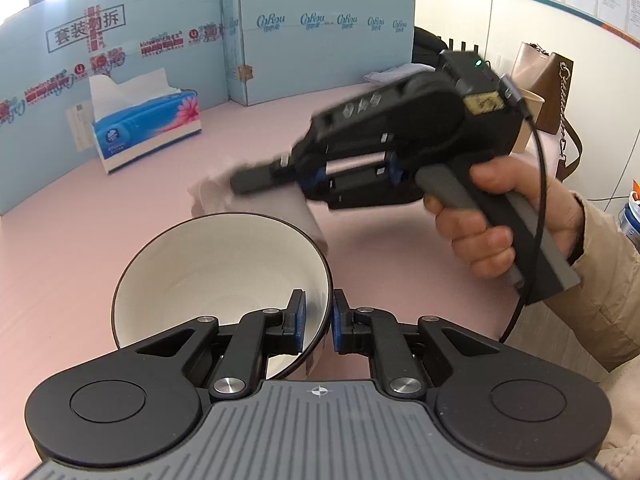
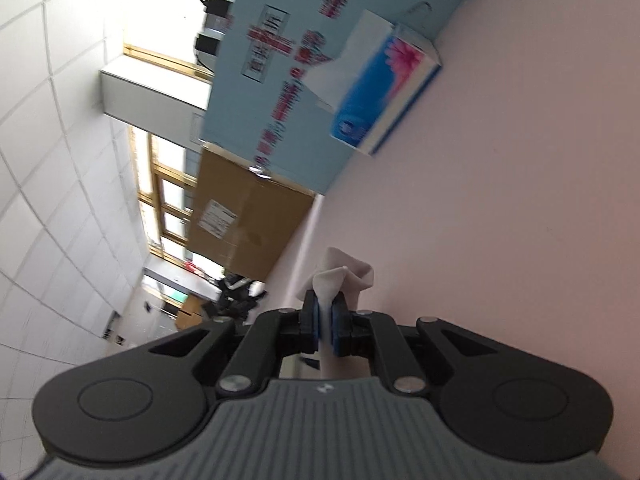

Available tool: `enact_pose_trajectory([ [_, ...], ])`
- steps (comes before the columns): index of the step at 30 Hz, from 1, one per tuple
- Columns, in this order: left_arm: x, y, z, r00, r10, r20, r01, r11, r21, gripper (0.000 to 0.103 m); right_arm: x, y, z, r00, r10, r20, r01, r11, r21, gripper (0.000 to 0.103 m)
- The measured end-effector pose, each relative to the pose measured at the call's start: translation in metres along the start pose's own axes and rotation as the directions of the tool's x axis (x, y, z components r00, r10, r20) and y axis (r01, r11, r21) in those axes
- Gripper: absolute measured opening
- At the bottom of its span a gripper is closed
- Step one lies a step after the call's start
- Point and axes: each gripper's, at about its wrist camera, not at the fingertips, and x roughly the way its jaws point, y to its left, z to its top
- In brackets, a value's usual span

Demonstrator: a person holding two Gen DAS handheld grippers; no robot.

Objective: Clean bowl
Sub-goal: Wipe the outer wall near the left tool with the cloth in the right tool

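Low in the centre of the left wrist view, your left gripper (image 1: 318, 320) is clamped on the rim of the round ceramic bowl (image 1: 208, 280), cream-white inside with a thin dark edge, one blue pad inside the wall and one outside. That bowl is probably rigid, smooth and fairly heavy for a rim grip, so it may slip or twist between the pads if you press hard while wiping; it would likely chip or break if dropped on the pale pink tabletop (image 1: 120, 208). Holding the rim as you do now looks sensible, since it leaves the inside free. The bowl is tilted with its opening facing up and away from the camera, and its inside looks plain and clear of obvious dirt. Just above it, mid-frame, your right gripper (image 1: 244, 180) is shut on a soft, crumpled white tissue (image 2: 344, 276), light and easily torn. At upper left stands a blue tissue box (image 1: 148, 128).
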Motion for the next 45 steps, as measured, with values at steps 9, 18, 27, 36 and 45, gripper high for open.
enact_pose_trajectory([
  [9, 0.000, 0.000, -0.001, 1.000, 0.000, 0.000, 0.000, 1.000, -0.003, 0.019, -0.002, 0.013, 0.014, 0.965, 0.264, 0.008, -0.264, 0.960, 0.092, 0.009],
  [18, 0.001, 0.000, -0.002, 1.000, -0.001, 0.003, 0.001, 1.000, -0.007, 0.019, 0.020, -0.003, 0.000, 0.998, -0.034, -0.056, 0.033, 0.999, -0.022, 0.009],
  [27, 0.002, 0.001, 0.000, 1.000, 0.001, -0.001, -0.001, 1.000, -0.013, 0.022, 0.013, 0.014, -0.015, 0.986, -0.142, -0.083, 0.124, 0.973, -0.193, 0.009],
  [36, 0.003, -0.003, 0.003, 1.000, 0.019, -0.004, -0.019, 1.000, -0.008, 0.022, -0.017, 0.013, -0.044, 0.982, -0.182, -0.051, 0.168, 0.963, -0.209, 0.009],
  [45, 0.010, -0.006, 0.011, 0.999, 0.041, 0.012, -0.041, 0.999, 0.006, 0.021, -0.019, 0.021, -0.049, 0.983, -0.184, -0.005, 0.178, 0.957, -0.227, 0.009],
])
